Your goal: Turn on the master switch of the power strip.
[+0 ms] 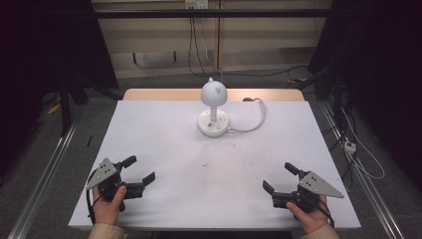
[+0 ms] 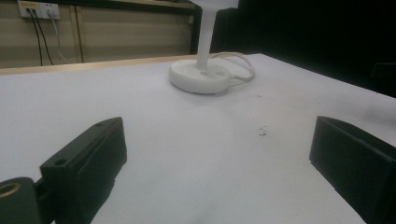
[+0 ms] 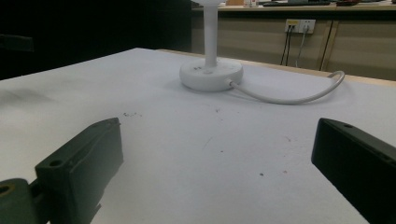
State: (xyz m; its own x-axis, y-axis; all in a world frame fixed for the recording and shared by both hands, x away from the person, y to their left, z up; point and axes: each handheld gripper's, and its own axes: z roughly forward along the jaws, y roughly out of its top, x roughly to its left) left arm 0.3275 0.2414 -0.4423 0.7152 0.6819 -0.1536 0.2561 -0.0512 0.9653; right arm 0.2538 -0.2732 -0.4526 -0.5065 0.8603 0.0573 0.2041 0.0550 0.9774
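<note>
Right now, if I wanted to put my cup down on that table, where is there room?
Nearly anywhere. The white table is bare between the lamp and the two grippers, left gripper and right gripper, and along both side edges. Only the far middle is taken, by the lamp and its cable.

lab: dark curtains [image 1: 45,45], floor rails [image 1: 42,169], wall sockets [image 2: 38,9], loose cables [image 1: 358,149].
</note>
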